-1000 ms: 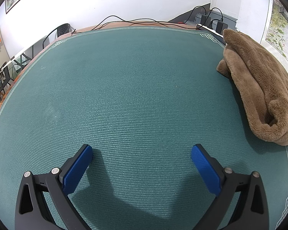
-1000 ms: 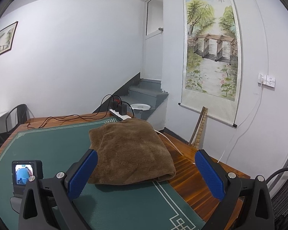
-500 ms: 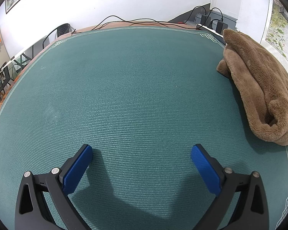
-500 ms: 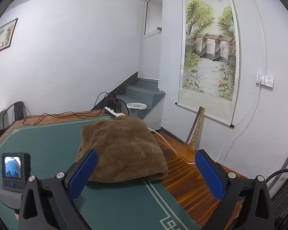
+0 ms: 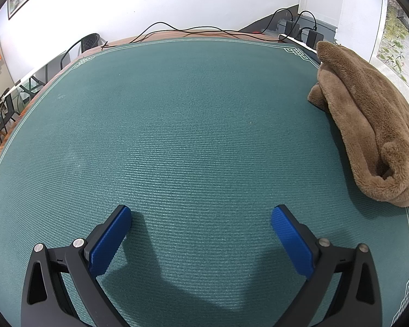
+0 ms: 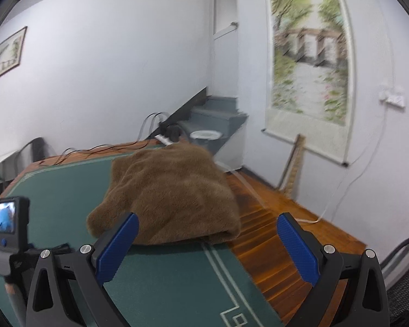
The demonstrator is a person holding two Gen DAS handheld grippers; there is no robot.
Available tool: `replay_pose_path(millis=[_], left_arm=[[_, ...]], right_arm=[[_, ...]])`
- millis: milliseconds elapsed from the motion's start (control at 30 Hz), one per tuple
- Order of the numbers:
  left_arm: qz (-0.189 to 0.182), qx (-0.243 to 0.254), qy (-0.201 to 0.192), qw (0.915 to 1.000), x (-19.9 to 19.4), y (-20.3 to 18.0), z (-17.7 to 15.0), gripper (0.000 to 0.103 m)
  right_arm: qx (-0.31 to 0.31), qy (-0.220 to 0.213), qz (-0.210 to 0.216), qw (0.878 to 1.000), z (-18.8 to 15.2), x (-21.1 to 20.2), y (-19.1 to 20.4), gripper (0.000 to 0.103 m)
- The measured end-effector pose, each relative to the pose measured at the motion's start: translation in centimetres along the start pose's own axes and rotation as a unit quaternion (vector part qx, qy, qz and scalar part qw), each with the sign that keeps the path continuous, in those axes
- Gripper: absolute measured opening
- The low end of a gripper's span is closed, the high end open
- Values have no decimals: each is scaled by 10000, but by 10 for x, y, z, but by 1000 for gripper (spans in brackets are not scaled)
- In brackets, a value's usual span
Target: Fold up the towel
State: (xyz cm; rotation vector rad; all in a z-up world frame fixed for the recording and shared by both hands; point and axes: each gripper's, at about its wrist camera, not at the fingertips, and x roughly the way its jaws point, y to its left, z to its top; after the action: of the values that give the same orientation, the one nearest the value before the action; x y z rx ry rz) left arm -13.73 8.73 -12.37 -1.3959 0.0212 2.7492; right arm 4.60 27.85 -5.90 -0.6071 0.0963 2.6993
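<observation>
Lying lengthwise along the mat's right edge, the towel point(image 5: 368, 120) faces both tools spread wide.

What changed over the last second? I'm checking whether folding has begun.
The right claw moved closer to the crumpled brown fleece towel, which now looms larger in its view; the image is motion-blurred. Nothing was grasped. The left claw stayed open and still over the green table mat, and the towel kept its place at the mat's edge.
</observation>
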Motion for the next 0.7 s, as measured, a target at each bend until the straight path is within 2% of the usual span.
replay_pose_path(millis=[100,400,700], left_arm=[[0,-1,0,10000,0,0,0,103],[2,-3,0,10000,0,0,0,103],[3,-4,0,10000,0,-1,0,103]], right_arm=[[-131,100,370,9992,-5,4,3,103],[-415,-127,1159,9923,1,17,12,103],[-294,-33,1484,9885,2,39,-2,103]])
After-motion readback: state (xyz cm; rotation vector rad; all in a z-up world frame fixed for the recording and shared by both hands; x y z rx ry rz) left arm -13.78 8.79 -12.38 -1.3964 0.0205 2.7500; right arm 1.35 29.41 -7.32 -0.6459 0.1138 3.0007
